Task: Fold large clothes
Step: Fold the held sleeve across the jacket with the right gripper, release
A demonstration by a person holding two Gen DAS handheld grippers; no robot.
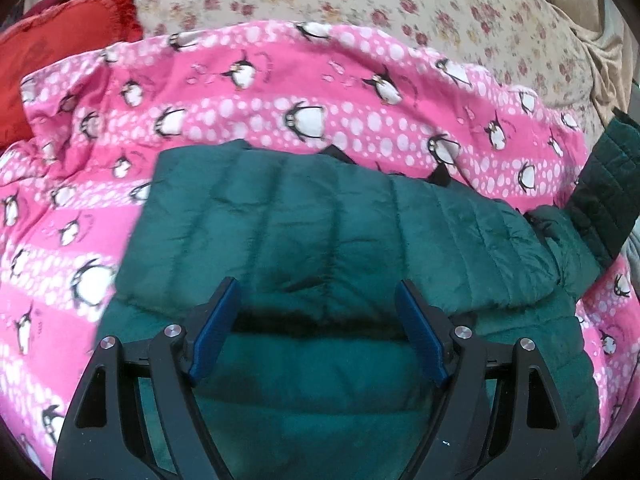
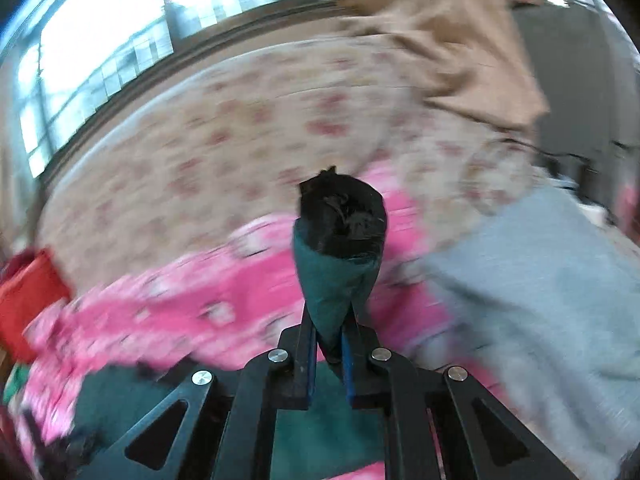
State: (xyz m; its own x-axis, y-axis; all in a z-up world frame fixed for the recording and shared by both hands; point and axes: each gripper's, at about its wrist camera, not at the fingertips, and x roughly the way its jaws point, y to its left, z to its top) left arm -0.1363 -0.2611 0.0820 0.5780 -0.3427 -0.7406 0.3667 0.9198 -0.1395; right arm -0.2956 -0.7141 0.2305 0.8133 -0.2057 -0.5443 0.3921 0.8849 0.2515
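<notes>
**Sleeve cuff pinched, jacket body waiting on the bed**

Nearest the right wrist lens: right hand-held gripper (image 2: 329, 330) clamped on the sleeve cuff (image 2: 338, 240) of a teal quilted puffer jacket (image 1: 320, 224), dark lining showing at the cuff's open mouth. Pinched at the cuff, probably so the sleeve can be carried across the body for a fold. View heavily blurred.

Left hand-held gripper (image 1: 318, 312) spread apart, nothing between the blue pads (image 1: 218, 328), hovering over the jacket's near edge, likely ready to pin or take it.

Jacket lying on a pink penguin-print blanket (image 1: 280, 92), sleeve (image 1: 604, 184) raised at right. Beneath, a floral bedsheet (image 1: 440, 8); red cushion (image 1: 60, 64) at far left; grey cloth (image 2: 540, 300) at right.

No containers in view.
</notes>
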